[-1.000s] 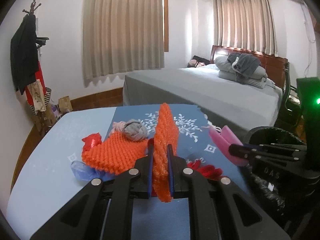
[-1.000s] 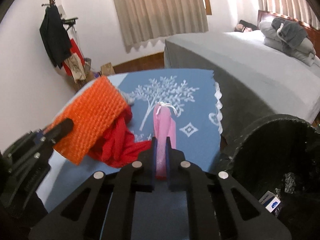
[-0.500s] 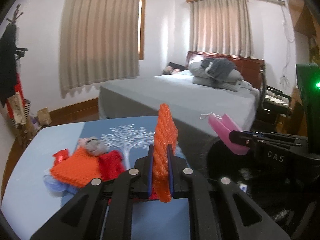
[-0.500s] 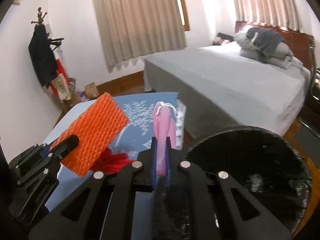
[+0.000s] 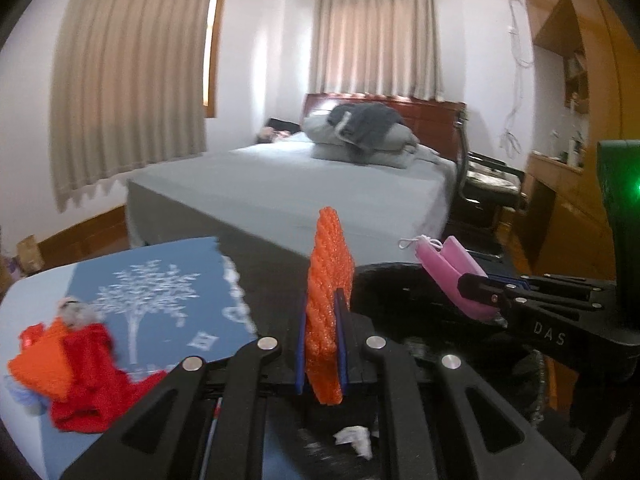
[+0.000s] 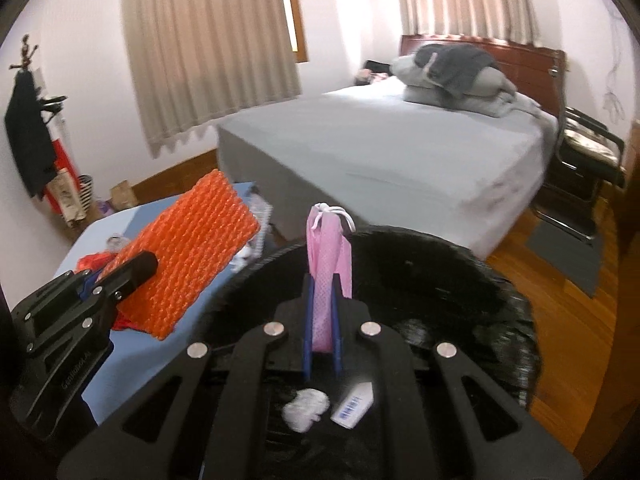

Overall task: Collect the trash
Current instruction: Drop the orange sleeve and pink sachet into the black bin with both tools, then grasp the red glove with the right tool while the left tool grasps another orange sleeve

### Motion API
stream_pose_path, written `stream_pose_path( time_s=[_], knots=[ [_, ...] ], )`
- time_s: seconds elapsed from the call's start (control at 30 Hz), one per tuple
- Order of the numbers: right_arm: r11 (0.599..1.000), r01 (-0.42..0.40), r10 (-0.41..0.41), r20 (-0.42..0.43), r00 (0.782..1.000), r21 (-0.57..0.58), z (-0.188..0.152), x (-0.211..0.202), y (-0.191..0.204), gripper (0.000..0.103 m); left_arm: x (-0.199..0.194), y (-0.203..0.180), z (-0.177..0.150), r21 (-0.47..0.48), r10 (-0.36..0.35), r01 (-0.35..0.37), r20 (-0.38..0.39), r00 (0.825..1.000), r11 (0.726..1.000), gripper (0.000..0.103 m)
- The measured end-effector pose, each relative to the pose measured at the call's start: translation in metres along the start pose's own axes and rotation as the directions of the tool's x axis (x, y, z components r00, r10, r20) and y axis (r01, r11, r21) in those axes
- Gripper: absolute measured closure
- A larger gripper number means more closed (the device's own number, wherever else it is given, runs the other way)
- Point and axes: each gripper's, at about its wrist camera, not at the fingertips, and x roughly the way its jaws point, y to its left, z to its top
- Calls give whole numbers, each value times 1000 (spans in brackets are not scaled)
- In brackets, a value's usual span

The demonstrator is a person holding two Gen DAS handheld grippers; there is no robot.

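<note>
- Left tongs pinch orange foam net; only this view shows red scraps on the tabletop.
- Right tongs pinch pink mesh pouch over black bin; bin's litter visible here.

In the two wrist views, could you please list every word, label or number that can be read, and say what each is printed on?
"DAS": on the black body of the right gripper, left wrist view.
Embossed wording on the body of the left gripper, right wrist view: too blurred to read.
Blue barcode on the white packet in the black trash bin: too small to read.
</note>
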Motion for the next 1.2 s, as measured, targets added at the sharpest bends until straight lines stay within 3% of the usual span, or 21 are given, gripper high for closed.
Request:
stream_pose_path(
  time_s=[0.17,0.23,0.3,0.37,0.4,0.47,0.67,0.83,1.03,1.2],
  knots=[
    [998,53,-53,-6,999,28,-10,0,-23,93,19,-21,1,12,-60,61,-36,998,998,90],
    [997,72,-71,-12,997,34,-13,1,-29,90,22,-22,0,14,-70,70,-43,997,997,79],
    [995,93,-92,-16,996,41,-15,2,-35,73,21,-20,0,5,-61,61,-41,997,998,61],
    [992,113,-114,2,994,49,-15,0,-36,41,17,-12,-1,-7,-40,40,-35,999,999,56],
    [991,123,-123,12,992,48,-13,0,-35,35,14,-6,-1,-10,-29,28,-33,999,1000,50],
    [990,138,-139,37,990,40,-13,-2,-30,12,6,6,-1,-25,18,-18,-17,1000,1000,41],
    [996,87,-87,71,994,2,-7,2,-5,7,-19,47,-2,-57,160,-159,13,987,986,22],
    [999,26,-24,72,997,-31,4,11,26,7,-38,84,-8,-86,261,-259,12,965,962,18],
    [994,-71,77,63,995,-85,16,32,83,7,-63,133,-18,-128,379,-376,0,925,918,17],
    [982,-146,153,53,987,-118,26,51,127,7,-84,178,-24,-162,478,-473,-9,878,866,17]
  ],
)
